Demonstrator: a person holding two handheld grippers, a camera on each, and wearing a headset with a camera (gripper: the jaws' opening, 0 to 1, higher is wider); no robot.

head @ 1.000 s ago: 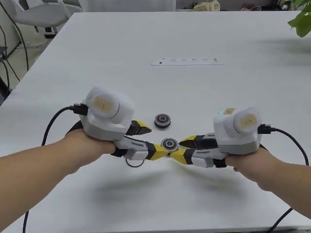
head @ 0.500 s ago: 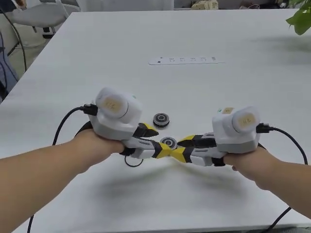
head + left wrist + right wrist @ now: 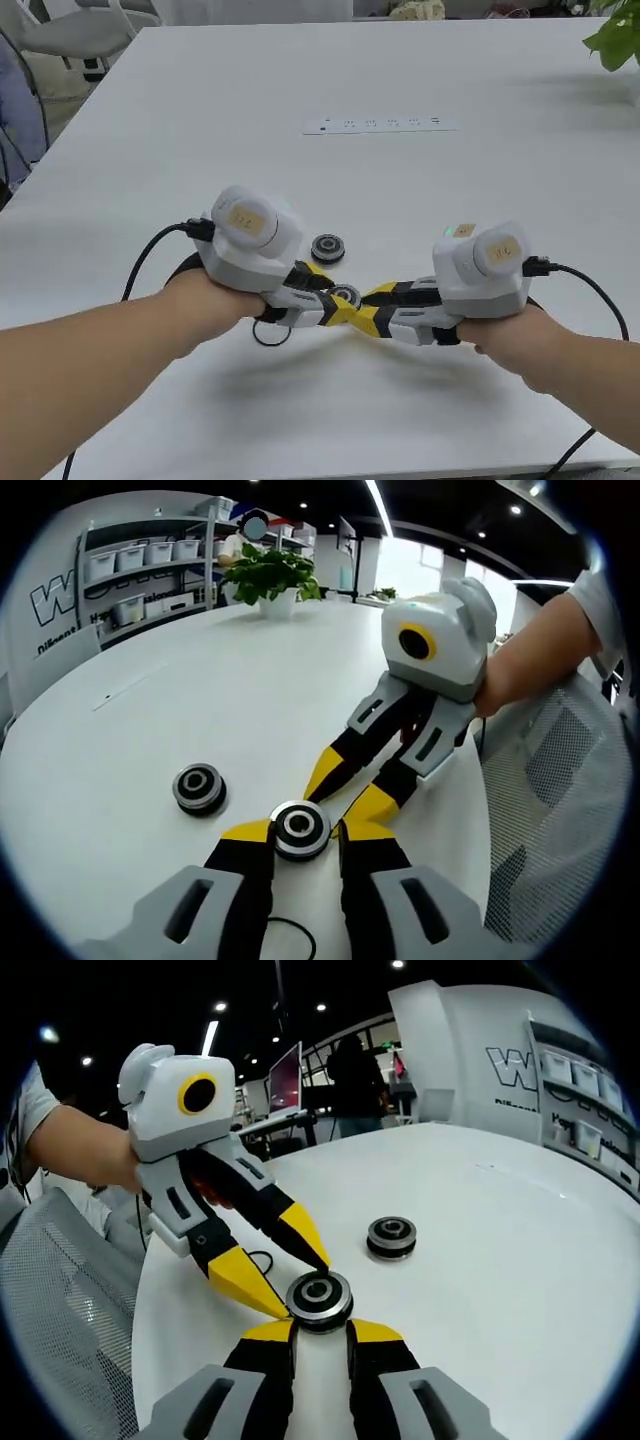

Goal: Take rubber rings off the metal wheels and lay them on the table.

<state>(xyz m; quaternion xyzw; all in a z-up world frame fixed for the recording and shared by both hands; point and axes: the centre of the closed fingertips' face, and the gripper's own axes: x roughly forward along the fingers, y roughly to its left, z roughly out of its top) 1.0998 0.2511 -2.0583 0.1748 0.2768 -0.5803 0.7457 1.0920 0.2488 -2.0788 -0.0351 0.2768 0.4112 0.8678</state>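
A metal wheel with a black rubber ring [image 3: 345, 296] [image 3: 301, 828] [image 3: 320, 1300] sits low over the white table [image 3: 300, 180], between the two grippers. My left gripper [image 3: 328, 304] [image 3: 300, 832] comes from the left, and its yellow tips press the wheel's two sides. From the right, my right gripper [image 3: 368, 310] [image 3: 320, 1330] meets it, with the wheel's near edge pinched at its tips. A second ringed wheel [image 3: 327, 248] [image 3: 199, 787] [image 3: 391, 1236] lies flat just beyond. One loose black ring [image 3: 268, 335] [image 3: 262, 1258] lies on the table under the left hand.
A white power strip [image 3: 380, 125] lies across the table's far middle. Leaves of a potted plant [image 3: 615, 40] [image 3: 268, 580] show at the far right corner. Black cables [image 3: 150, 262] trail from both grippers toward the near edge. A chair [image 3: 70, 30] stands off the far left.
The left gripper has shifted right and rolled over the wheel, hiding more of it. The right gripper has stayed at the wheel. The head camera has drifted a little.
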